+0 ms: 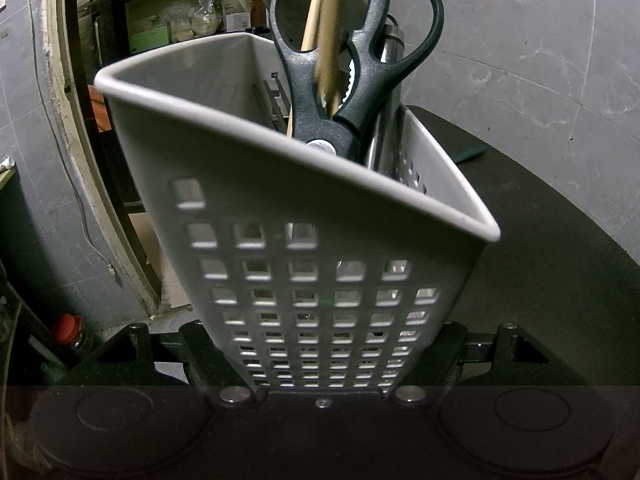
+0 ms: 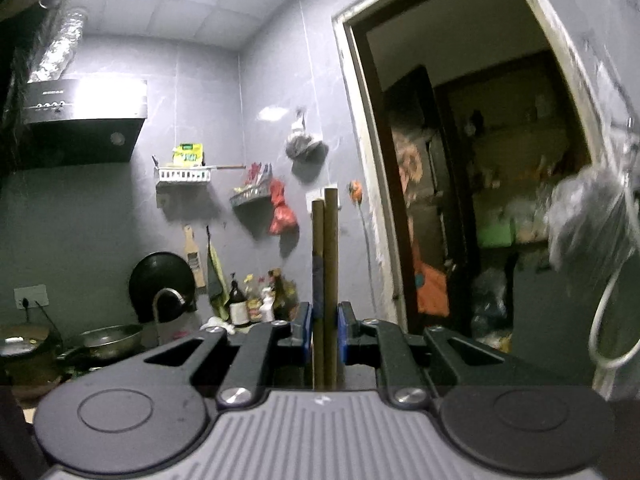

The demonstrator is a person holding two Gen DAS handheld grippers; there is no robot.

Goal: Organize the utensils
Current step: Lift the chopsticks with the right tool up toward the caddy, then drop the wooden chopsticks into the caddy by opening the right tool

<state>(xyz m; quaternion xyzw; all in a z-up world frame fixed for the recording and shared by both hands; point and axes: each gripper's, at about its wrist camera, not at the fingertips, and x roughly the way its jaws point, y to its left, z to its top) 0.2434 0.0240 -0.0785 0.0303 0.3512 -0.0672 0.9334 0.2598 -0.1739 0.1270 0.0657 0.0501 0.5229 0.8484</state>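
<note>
Left gripper (image 1: 320, 364) clamped on the lower walls of a grey plastic utensil caddy (image 1: 280, 200), wedge-shaped, smooth-rimmed, pierced with a grid of small square holes; held tilted over a dark matte table (image 1: 540, 280). Black fingers (image 1: 200, 352) pressed against either side of the narrow base.

Standing inside, toward the far right corner: black scissors (image 1: 352, 64) with speckled, grainy plastic loop handles up and a round metal pivot at rim height; a pale round wooden stick (image 1: 312, 20) behind the left loop; a shiny steel cylinder handle (image 1: 390, 52) behind the right loop. A blurred brown chopstick pair (image 1: 330, 40) crossing in front of the scissors, tips near the pivot; touching or not, cannot tell.

Right gripper (image 2: 325, 334) closed tight on a pair of brown chopsticks (image 2: 326, 248), straight, matte, blunt-ended, side by side and upright between blue pads (image 2: 306, 328). Level aim toward a grey tiled wall (image 2: 224, 100). Far left: black range hood (image 2: 80, 128), white slatted wall shelf (image 2: 182, 174), round black pan lid (image 2: 160, 284), metal wok (image 2: 112, 338). Right: an arched, chipped doorway (image 2: 360, 184) into a dim cluttered room.
</note>
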